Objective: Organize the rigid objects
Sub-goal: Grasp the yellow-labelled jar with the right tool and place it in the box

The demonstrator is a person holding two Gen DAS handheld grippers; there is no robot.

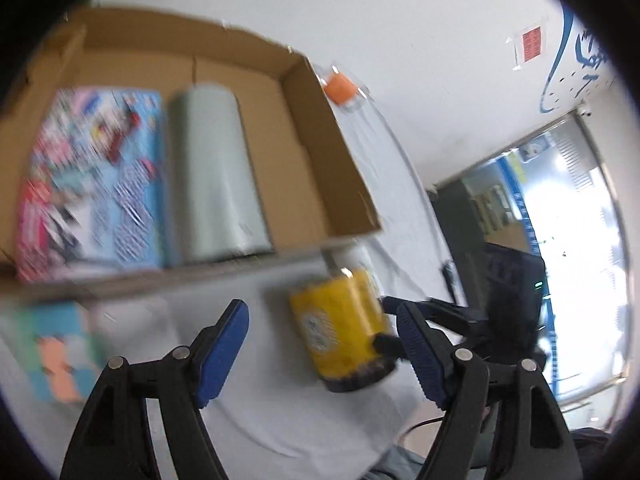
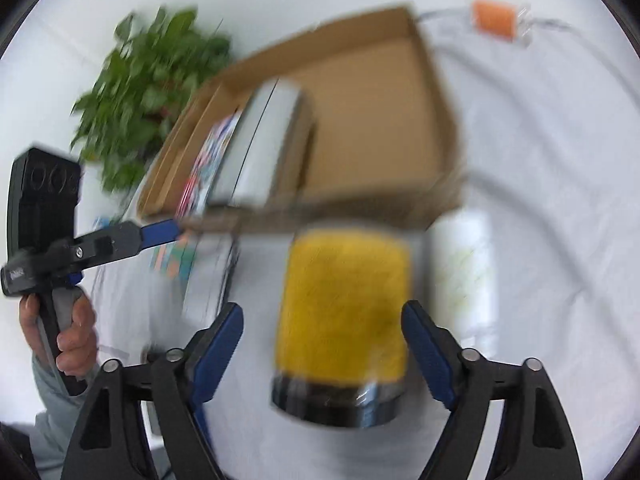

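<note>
Lying on its side on the white table (image 2: 540,160), the yellow jar (image 2: 344,304) is sitting straight ahead of the right tongs (image 2: 322,350), at twelve o'clock, its long axis running away from them and its dark lid (image 2: 336,404) facing back toward them. Both right fingers are standing wide apart either side of the jar without touching it, so this hand looks nearer and better lined up. The left tongs (image 1: 322,356) are also hanging open and empty, with the jar (image 1: 344,328) at about one o'clock. Beyond the jar the cardboard box (image 1: 328,128) is holding a colourful carton (image 1: 92,176) and a pale grey cylinder (image 1: 216,180) side by side, leaving its right part bare.
</note>
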